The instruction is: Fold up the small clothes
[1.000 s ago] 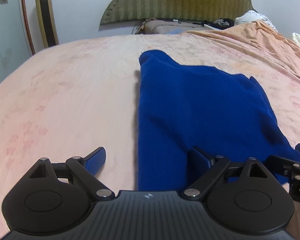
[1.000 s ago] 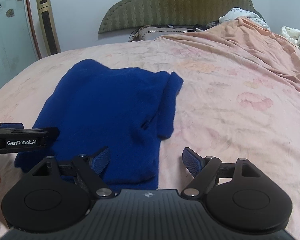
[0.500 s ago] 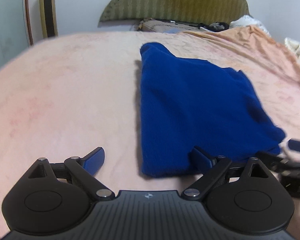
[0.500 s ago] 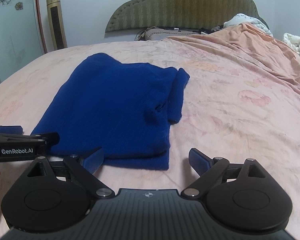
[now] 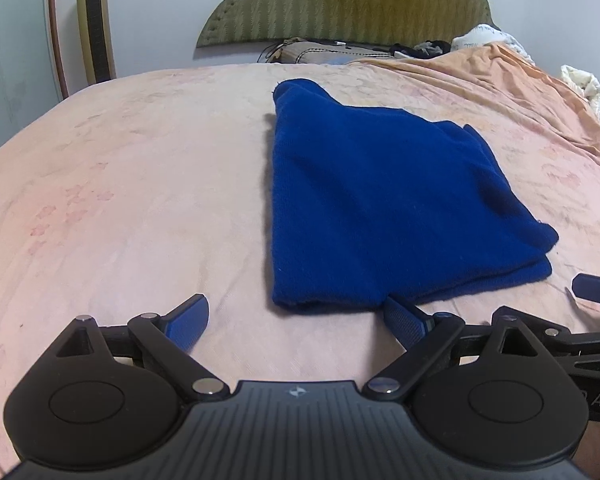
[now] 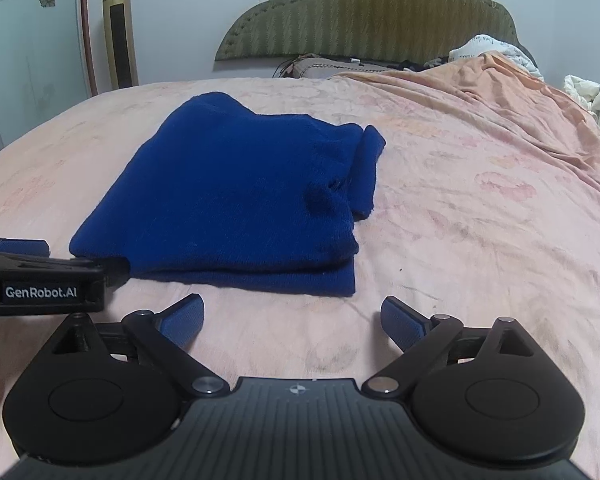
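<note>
Nearest the cameras, the left gripper (image 5: pixel 296 322) and the right gripper (image 6: pixel 294 320) are both seen spread wide, with nothing held between the blue pads; each hangs just short of the near hem of the blue sweater (image 6: pixel 236 192), and no contact with the cloth can be made out, though the right pad of the left gripper lies close against the hem in the left wrist view and touch there cannot be ruled out. The sweater is found folded into a rough rectangle, lying flat on the pink bed sheet (image 6: pixel 480 240) toward the middle of the bed, with the lower layer showing as a strip along the near edge and a loose sleeve fold (image 6: pixel 366 168) spilling out at the far right corner. The fold is judged to be nearly complete, so the step in hand is best treated as a tidy-up or a final halving: the near corners should be pinched through all layers at once, lifted low, and carried evenly so that the stack is not dragged askew, and the stray sleeve should be tucked in before anything is pressed flat. Farther off, an orange blanket (image 6: pixel 500 92) is heaped on the right, and a green headboard (image 6: pixel 372 12) is set against the wall.
</note>
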A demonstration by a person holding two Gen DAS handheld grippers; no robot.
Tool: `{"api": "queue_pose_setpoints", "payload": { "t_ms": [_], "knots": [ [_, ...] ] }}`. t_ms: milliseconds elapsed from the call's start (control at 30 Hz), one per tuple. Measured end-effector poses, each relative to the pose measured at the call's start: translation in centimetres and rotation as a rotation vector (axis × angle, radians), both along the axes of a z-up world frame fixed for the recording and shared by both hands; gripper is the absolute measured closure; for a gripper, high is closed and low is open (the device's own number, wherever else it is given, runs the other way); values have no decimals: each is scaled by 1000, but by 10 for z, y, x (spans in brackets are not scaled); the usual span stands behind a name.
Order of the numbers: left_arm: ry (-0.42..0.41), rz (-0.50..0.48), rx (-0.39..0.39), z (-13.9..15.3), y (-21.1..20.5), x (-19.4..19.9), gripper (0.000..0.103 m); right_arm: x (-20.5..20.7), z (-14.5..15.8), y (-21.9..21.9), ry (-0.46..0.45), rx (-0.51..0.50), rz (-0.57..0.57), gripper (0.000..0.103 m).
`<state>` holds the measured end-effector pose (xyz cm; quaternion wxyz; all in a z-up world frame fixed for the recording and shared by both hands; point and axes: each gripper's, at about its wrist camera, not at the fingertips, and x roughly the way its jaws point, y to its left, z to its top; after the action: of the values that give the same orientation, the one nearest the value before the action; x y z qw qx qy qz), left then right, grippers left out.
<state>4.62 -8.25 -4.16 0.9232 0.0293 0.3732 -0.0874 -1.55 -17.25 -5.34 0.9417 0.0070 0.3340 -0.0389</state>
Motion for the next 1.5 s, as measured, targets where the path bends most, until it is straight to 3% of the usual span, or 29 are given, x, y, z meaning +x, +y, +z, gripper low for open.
{"api": "queue_pose_setpoints", "payload": {
  "t_ms": [300,1500],
  "knots": [
    [-3,-6,61,-1,-1,-7,8,-6,4,5,-14,-20,-9,5],
    [-32,32,42,-4,11,-27,8,-19,2,7,6,-15,1,1]
  ]
}}
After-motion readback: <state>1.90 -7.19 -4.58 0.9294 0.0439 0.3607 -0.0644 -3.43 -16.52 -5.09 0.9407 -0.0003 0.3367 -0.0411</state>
